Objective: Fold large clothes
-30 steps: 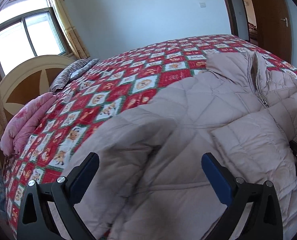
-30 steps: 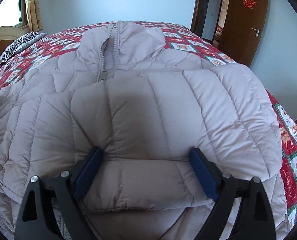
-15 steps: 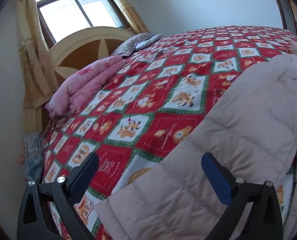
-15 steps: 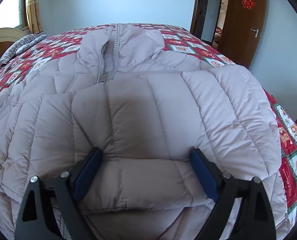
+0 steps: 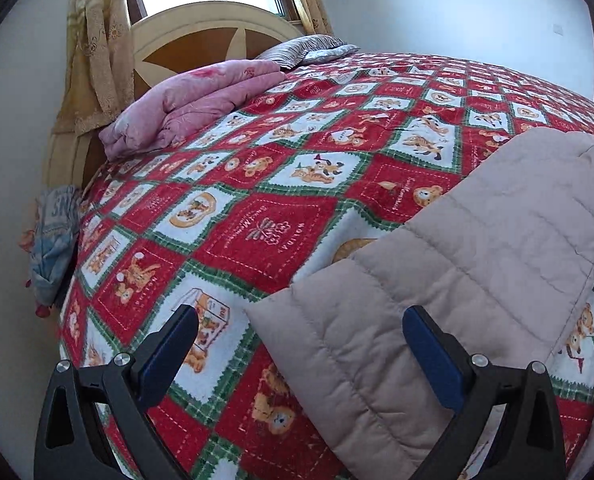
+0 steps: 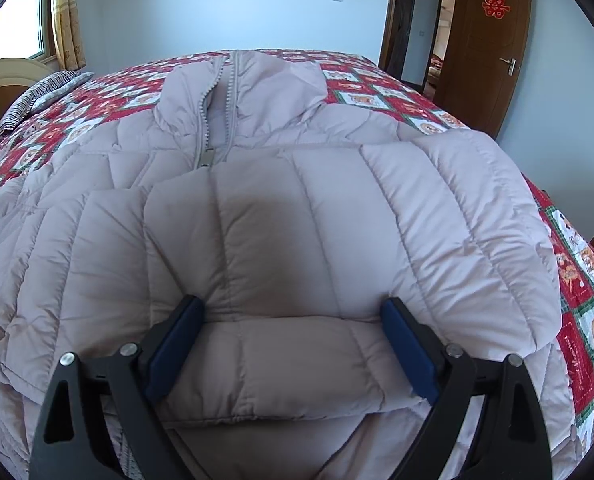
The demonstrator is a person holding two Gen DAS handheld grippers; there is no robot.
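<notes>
In the left wrist view, a crumpled blue and white cloth (image 5: 55,240) hangs at the far left edge of the bed, against the wall. Above it stands a round cream and brown headboard (image 5: 201,40) with yellow curtains (image 5: 93,48) and a window behind. A folded pink quilt (image 5: 193,104) lies near the headboard, and a striped pillow (image 5: 309,46) sits just beyond it. The red, white and green patchwork bedspread (image 5: 265,232) covers the bed. The left tool (image 5: 299,350) hovers low over it with its blue pads spread wide and nothing held between them; the cuff end of one sleeve (image 5: 477,264) of the beige puffer jacket lies flat on the bedspread, reaching in between the fingers from the right.

In the right wrist view, the striped pillow (image 6: 41,98) shows at the left edge. The jacket (image 6: 97,220) lies spread front-up across the middle of the bed, collar away from the camera and zipper (image 6: 203,136) partly open at the neck. Its other sleeve (image 6: 281,240) is folded across the chest. The right tool (image 6: 293,340) is wide apart, its pads resting at either side of this sleeve's cuff end without pinching it. A brown door (image 6: 493,44) stands at the far right.
</notes>
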